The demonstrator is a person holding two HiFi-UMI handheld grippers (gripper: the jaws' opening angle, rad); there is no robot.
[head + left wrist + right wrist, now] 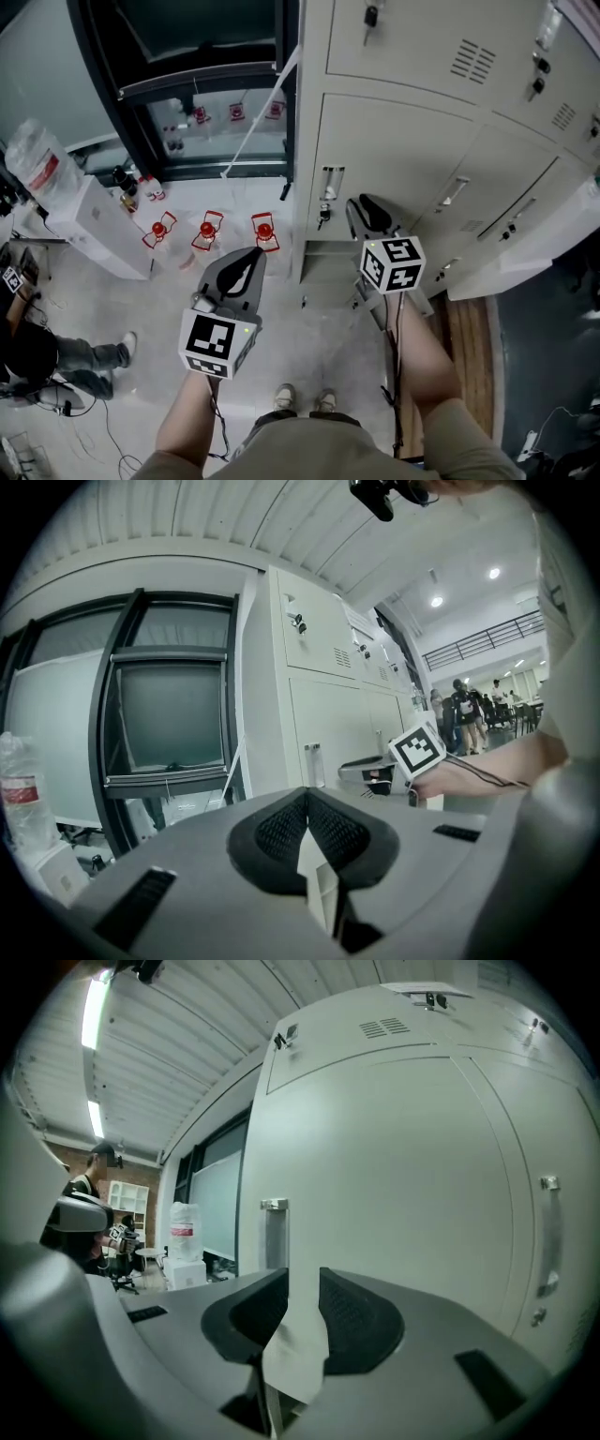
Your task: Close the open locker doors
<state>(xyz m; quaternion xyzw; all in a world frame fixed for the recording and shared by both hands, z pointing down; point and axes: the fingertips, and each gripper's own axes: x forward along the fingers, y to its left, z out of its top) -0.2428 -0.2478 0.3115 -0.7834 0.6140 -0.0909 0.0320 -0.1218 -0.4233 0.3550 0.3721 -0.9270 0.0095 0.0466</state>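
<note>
Two grippers faced the pale grey locker bank (394, 141): the left gripper (251, 255), jaws together, off its left side near three red objects (208, 228), and the right gripper (361, 204), jaws slightly apart and empty, before its front, where one plain door (534, 248) stood swung out.

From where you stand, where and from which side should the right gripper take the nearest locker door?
By its vertical handle, which stands proud of the flat door near the left edge; bring the right gripper straight on, one jaw either side.
</note>
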